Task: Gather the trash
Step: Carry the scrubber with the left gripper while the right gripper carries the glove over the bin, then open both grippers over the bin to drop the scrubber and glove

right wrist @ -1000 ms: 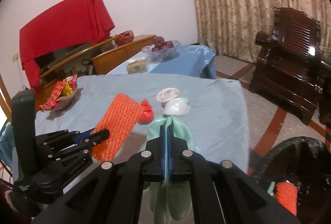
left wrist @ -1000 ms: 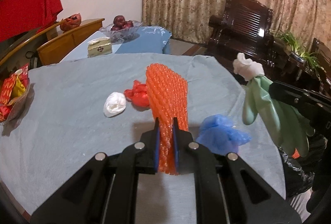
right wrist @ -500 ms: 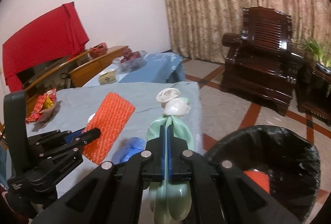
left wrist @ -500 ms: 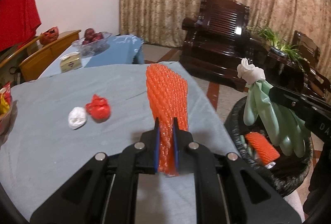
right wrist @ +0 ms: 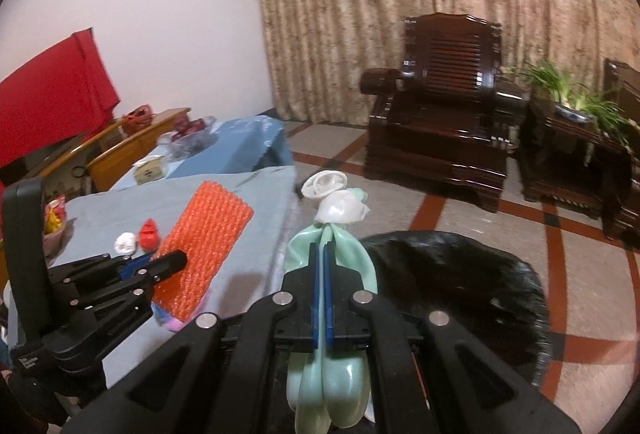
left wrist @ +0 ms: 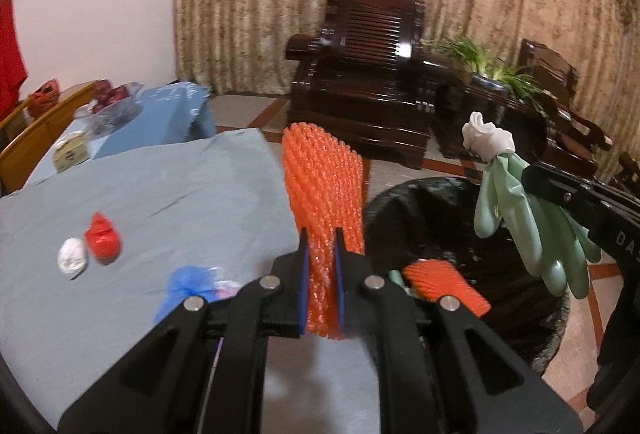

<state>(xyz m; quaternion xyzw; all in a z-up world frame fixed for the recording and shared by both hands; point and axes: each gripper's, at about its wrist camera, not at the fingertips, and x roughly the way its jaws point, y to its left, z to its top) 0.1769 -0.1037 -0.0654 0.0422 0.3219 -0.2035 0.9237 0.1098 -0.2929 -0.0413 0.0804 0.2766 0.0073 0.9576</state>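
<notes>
Both grippers are swinging off the cloth-covered table (left wrist: 160, 193) toward the black-lined bin (left wrist: 400, 201), left gripper (left wrist: 320, 270) pinching knobbly orange foam netting (left wrist: 324, 185), right gripper (right wrist: 322, 290) clamping a limp, smooth green rubber glove (right wrist: 332, 242).

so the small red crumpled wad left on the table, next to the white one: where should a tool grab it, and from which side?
Probably the red wad across its fat lower body, coming from above. It narrows to a peak that could slip, while the middle looks soft enough to squeeze. The white wad sits close on its left in the left wrist view, so put the fingers front and back rather than side to side.
</notes>
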